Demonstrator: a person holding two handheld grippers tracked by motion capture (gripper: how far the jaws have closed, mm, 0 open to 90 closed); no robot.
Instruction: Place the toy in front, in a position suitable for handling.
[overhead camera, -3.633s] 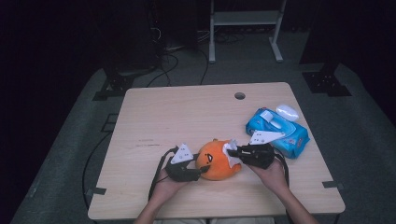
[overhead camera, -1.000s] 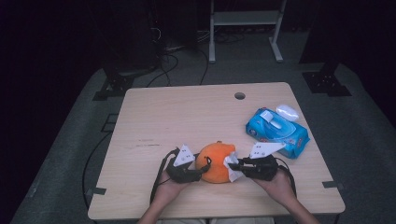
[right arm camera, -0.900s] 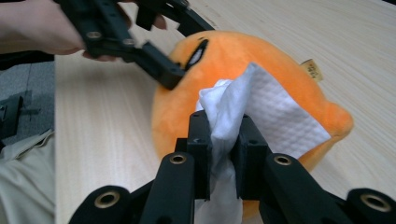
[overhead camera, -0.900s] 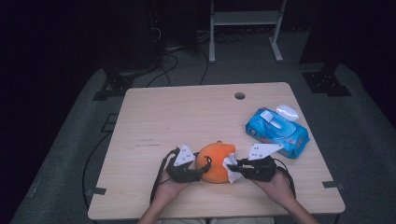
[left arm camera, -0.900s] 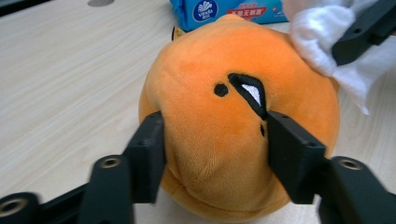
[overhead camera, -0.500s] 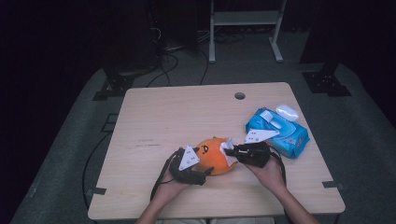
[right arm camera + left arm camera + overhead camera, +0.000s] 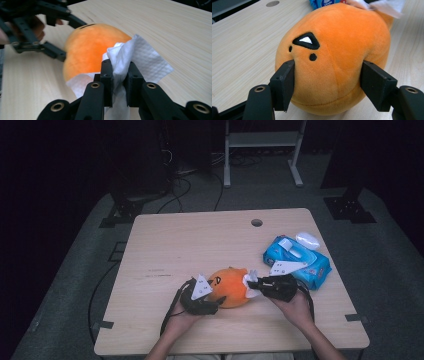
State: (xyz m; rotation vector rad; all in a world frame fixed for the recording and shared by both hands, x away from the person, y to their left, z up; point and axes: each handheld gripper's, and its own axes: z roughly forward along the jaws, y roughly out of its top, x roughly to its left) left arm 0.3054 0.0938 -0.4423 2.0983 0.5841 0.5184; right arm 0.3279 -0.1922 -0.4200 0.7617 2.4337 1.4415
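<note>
An orange plush toy [image 7: 230,285] with a black stitched face lies near the table's front edge. My left gripper [image 7: 212,306] comes at it from the left. Its jaws have just been closing with the toy between them, and in the left gripper view both pads [image 7: 284,80] press into the plush toy's [image 7: 332,50] sides. My right gripper [image 7: 119,72] is shut on a crumpled white tissue [image 7: 140,60], which rests against the toy's [image 7: 92,47] right end. Seen from above, the right gripper [image 7: 252,285] and its tissue [image 7: 250,279] touch the toy.
A blue pack of wet wipes [image 7: 297,262] lies at the table's right, with a small white oval object [image 7: 307,240] behind it. The wooden table [image 7: 200,240] has a cable hole [image 7: 256,222] at its far edge. Beyond stand metal frame legs and cables on the floor.
The right gripper with the tissue has shifted up along the toy's right end. The left gripper has changed its hold on the toy's left side, and the toy has turned a little.
</note>
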